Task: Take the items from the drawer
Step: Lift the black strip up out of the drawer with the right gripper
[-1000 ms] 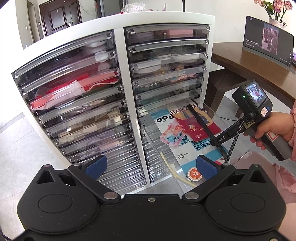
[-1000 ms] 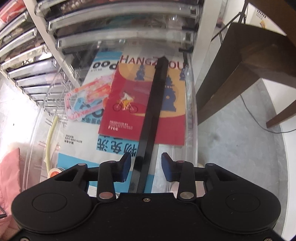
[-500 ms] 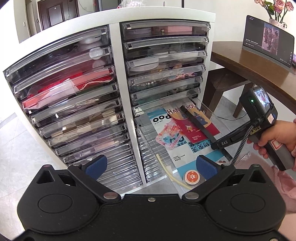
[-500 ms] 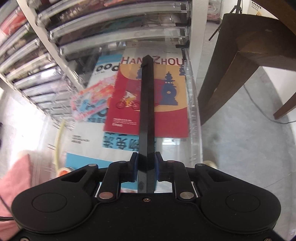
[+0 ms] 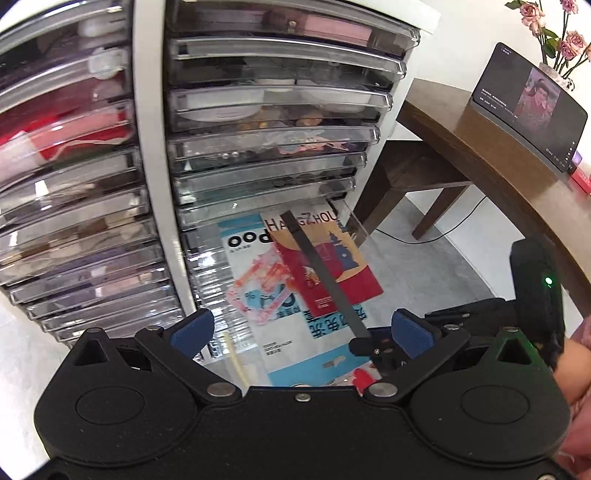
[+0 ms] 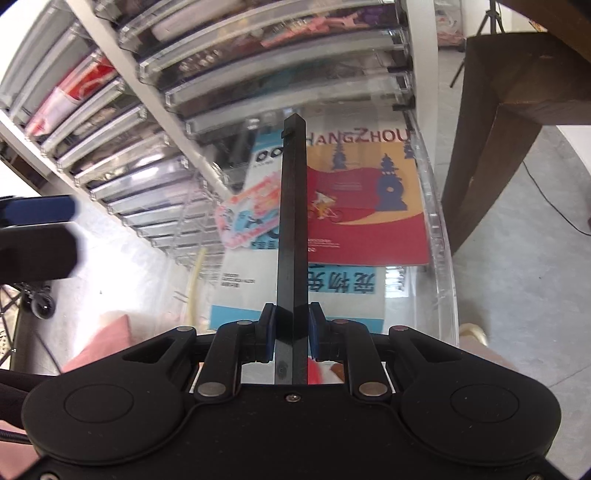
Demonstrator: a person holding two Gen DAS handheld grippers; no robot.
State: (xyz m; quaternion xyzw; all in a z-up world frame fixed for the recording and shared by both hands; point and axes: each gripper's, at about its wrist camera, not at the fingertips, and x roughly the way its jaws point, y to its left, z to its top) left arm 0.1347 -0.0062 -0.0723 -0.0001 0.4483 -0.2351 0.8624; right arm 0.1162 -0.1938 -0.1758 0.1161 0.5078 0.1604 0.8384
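A: Right gripper (image 6: pixel 291 334), state? Clamped on long black bar (image 6: pixel 292 221), blue pads (image 6: pixel 266 325) pressed against both flanks near its rear end.

B: Bar's position? Raised above open clear drawer (image 6: pixel 437 229), pointing toward the cabinet, tip over the "HANGZHOU" lettering. Touching the papers beneath or not: cannot be told from either view.

A: Same bar from the left wrist view? Seen as thin dark strip (image 5: pixel 325 277) running diagonally across red booklet (image 5: pixel 332 273), rear end held in right gripper (image 5: pixel 373 349) at lower right.

B: Left gripper (image 5: pixel 301 330), state? Spread wide, nothing between its blue pads (image 5: pixel 192 330), hovering in front of drawer cabinet (image 5: pixel 155 184).

A: Drawer contents? Red and yellow booklet (image 6: pixel 365 206) lying on blue and white magazine (image 6: pixel 332 284); pink patterned packet (image 6: pixel 251 214) to the left of it; pale yellow strip (image 6: pixel 194 280) along the left edge.

B: Surroundings? Stacks of shut clear drawers above and left; wooden table (image 5: pixel 498 173) to the right, bearing dark screen (image 5: pixel 528 110) and pink roses (image 5: pixel 554 33). Hand (image 5: pixel 570 373) partly visible at right edge, behind the right tool's body.
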